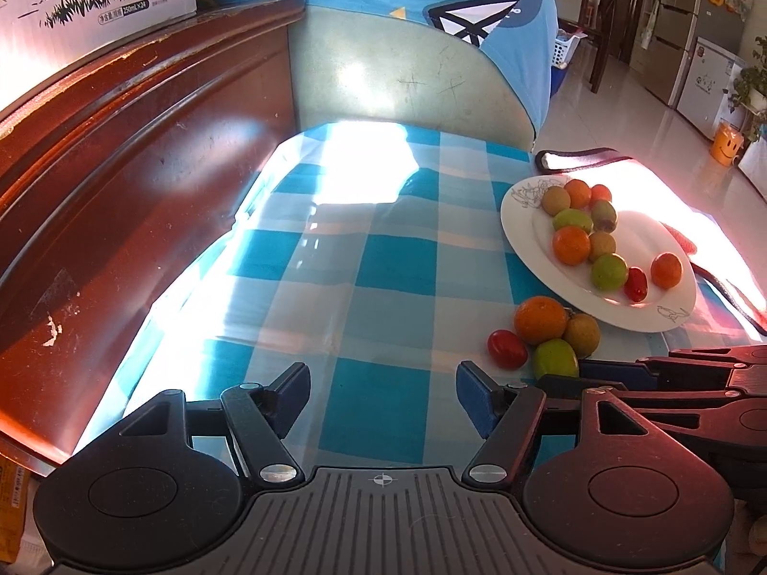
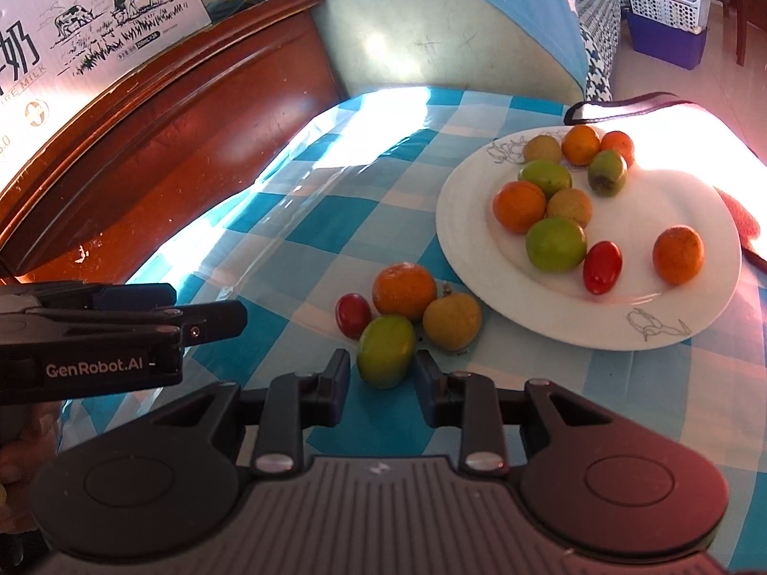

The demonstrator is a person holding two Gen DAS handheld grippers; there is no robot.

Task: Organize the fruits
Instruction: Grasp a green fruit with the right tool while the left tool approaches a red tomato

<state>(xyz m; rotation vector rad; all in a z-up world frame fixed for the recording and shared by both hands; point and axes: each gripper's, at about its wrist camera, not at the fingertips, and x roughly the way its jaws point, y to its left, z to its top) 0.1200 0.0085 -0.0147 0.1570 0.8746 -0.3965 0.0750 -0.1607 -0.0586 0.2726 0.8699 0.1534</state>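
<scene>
A white plate on the blue checked cloth holds several small oranges, green fruits, brown fruits and red tomatoes; it also shows in the left wrist view. Beside it on the cloth lie an orange, a red tomato, a brown fruit and a green fruit. My right gripper is open, its fingers on either side of the green fruit's near end, not closed on it. My left gripper is open and empty over bare cloth, left of the loose fruits.
A red-brown wooden headboard runs along the left, with a milk carton box on top. A green cushion under a blue cover stands at the back. A pink bag with dark strap lies behind the plate.
</scene>
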